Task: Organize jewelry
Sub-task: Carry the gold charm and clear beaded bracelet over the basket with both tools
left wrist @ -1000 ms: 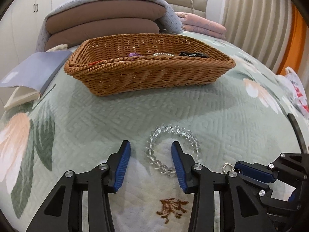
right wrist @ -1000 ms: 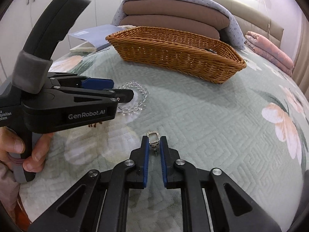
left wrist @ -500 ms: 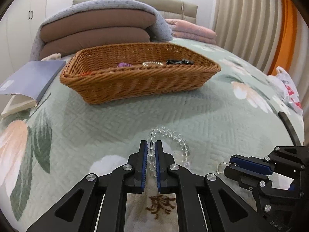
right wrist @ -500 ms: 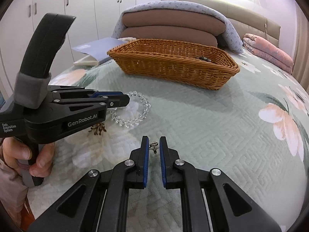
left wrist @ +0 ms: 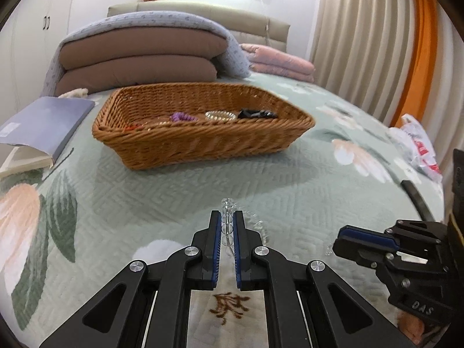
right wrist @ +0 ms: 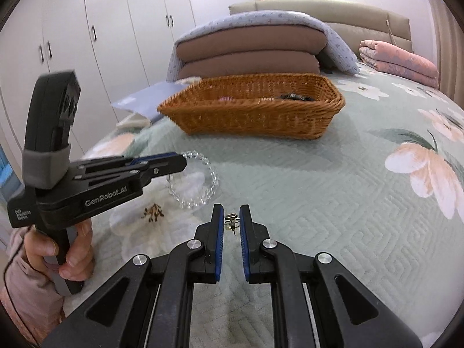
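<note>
- Jaws of the left hand-held gripper (left wrist: 227,226) are clamped on one side of a clear bead bracelet (right wrist: 200,182); they have just been closing on it, and the rest of the loop hangs free to the right of the fingers, at or just above the quilt.
- The right hand-held gripper (right wrist: 232,220) is closed on a small metal earring (right wrist: 231,221), pinched between the blue pads (right wrist: 221,226) with its pin pointing down, clear of the bed.
- The step in hand looks like carrying both pieces to the wicker basket (left wrist: 203,142), which sits farther up the bed, well apart from both grippers.
- To do it well: raise each gripper enough for the dangling bracelet loop to clear the basket's near rim, keep the squeeze steady, and let go only once over the inside. The earring is tiny and held by little, so a tilt or a loosened grip could drop it into the quilt's pattern.
- The basket already holds a purple piece (left wrist: 182,117), a pale coiled band (left wrist: 221,115) and a dark item (left wrist: 256,113); free floor remains at its left end.
- The green floral quilt (left wrist: 290,191) between grippers and basket is bare, so nothing blocks the path.
- Off to the sides: a grey-blue book (left wrist: 43,124) left of the basket, folded brown pillows (left wrist: 139,61) behind it, a plastic bag (left wrist: 417,148) at the right edge.
</note>
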